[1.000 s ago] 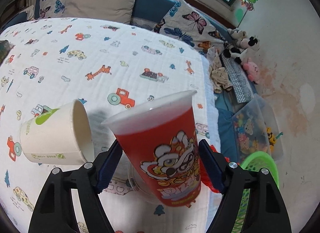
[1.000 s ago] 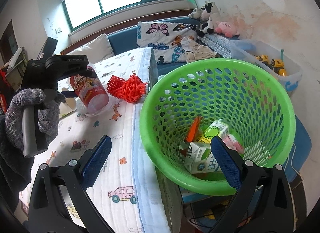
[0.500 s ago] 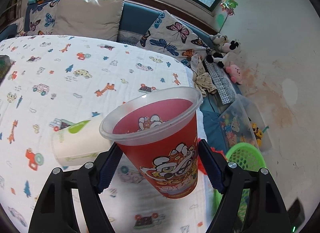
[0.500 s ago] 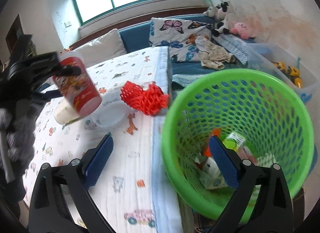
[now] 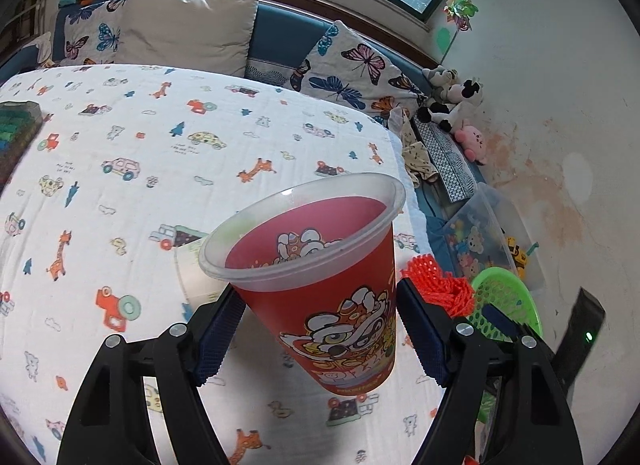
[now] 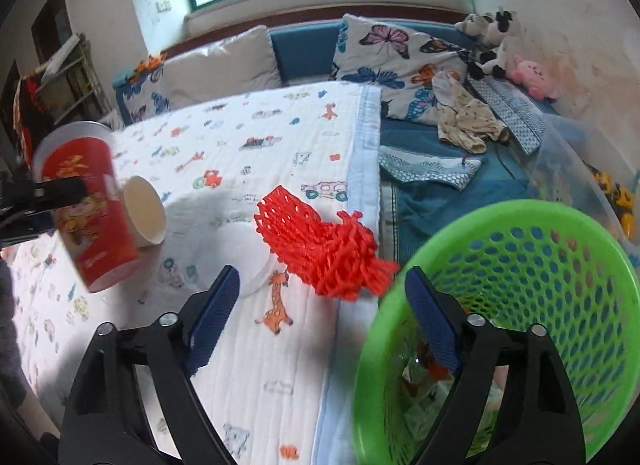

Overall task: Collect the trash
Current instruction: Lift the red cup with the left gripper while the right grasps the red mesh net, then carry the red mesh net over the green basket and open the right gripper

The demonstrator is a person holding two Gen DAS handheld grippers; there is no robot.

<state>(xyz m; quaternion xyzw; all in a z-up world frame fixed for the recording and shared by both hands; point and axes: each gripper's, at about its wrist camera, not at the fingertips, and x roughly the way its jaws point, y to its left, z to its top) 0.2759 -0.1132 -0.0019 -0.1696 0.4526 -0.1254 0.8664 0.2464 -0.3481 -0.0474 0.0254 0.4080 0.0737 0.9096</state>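
Observation:
My left gripper [image 5: 320, 333] is shut on a red plastic cup [image 5: 320, 289] with a cartoon lion print and holds it in the air above the bed. The cup also shows at the left of the right wrist view [image 6: 90, 209]. My right gripper [image 6: 320, 305] is open and empty, over the bed's right edge. A red foam net [image 6: 320, 249] lies just ahead of it. A white paper cup [image 6: 146, 217] lies on its side on the bed, and a clear plastic lid [image 6: 248, 257] lies near it. The green basket [image 6: 520, 265] holding trash stands beside the bed at the right.
The bed has a white quilt [image 5: 160, 153] with a cartoon print. Butterfly pillows [image 6: 392, 61] and plush toys [image 6: 500, 41] line the far side. A clear toy bin [image 5: 480, 241] stands by the wall. A dark box [image 5: 16, 137] sits at the bed's left edge.
My left gripper has lifted the red cup up off the bed. My right gripper has swung left from over the basket toward the red net.

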